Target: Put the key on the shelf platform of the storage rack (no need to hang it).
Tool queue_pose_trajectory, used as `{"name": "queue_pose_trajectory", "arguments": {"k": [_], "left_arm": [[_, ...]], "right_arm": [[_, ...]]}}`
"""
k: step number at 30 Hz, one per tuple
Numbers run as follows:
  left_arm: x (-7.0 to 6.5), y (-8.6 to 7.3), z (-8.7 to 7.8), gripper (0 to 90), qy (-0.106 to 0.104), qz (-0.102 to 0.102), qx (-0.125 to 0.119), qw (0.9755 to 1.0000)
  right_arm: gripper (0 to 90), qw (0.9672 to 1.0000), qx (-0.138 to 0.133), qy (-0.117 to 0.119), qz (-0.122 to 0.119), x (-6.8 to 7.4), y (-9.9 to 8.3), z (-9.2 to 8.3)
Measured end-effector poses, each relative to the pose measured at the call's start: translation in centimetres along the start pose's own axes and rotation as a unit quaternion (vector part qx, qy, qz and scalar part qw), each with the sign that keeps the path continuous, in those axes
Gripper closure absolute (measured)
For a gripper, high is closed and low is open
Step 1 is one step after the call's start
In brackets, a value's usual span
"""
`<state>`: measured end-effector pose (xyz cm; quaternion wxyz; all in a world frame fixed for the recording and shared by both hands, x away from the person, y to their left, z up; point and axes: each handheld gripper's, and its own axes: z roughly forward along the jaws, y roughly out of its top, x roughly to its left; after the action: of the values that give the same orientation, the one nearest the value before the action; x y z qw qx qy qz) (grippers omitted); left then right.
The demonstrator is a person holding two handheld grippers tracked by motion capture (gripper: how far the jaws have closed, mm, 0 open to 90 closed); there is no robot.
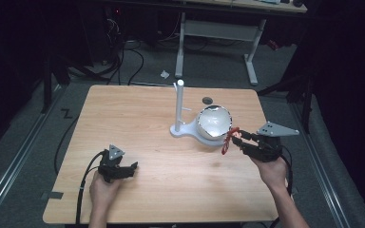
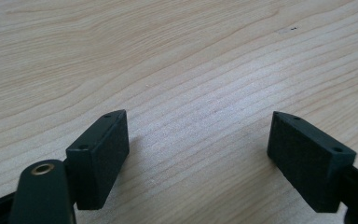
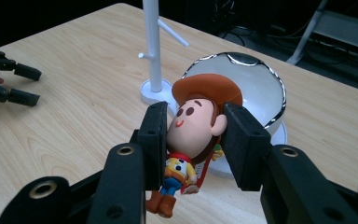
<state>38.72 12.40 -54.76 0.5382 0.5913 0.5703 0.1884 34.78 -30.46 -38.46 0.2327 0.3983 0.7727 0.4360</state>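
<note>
A small cowboy figurine (image 3: 193, 126) with a brown hat, big head and red strap is held by the head between the jaws of my right gripper (image 3: 193, 140), which is shut on it. From above, the figurine (image 1: 228, 139) hangs just right of a white bowl (image 1: 214, 121) that rests on the round base of a white peg stand (image 1: 179, 107). In the right gripper view the bowl (image 3: 256, 86) lies just behind the toy, beside the stand (image 3: 152, 51). My left gripper (image 1: 134, 170) rests low near the table's front left, open, with bare wood between its pads (image 2: 103, 154).
The wooden table (image 1: 138, 118) has a small dark round spot (image 1: 207, 100) behind the bowl. Beyond the far edge stand a desk frame's white legs (image 1: 252, 61) and floor cables. My left gripper (image 3: 16, 84) appears far off in the right gripper view.
</note>
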Motion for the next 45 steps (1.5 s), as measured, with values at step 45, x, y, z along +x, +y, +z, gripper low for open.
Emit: {"name": "queue_pose_trajectory", "arguments": {"k": [45], "left_arm": [[0.0, 0.0, 0.0, 20.9, 0.0, -0.001, 0.0, 1.0]], "right_arm": [[62.5, 0.9994, -0.003, -0.03, 0.016, -3.5, 5.8, 3.5]]}}
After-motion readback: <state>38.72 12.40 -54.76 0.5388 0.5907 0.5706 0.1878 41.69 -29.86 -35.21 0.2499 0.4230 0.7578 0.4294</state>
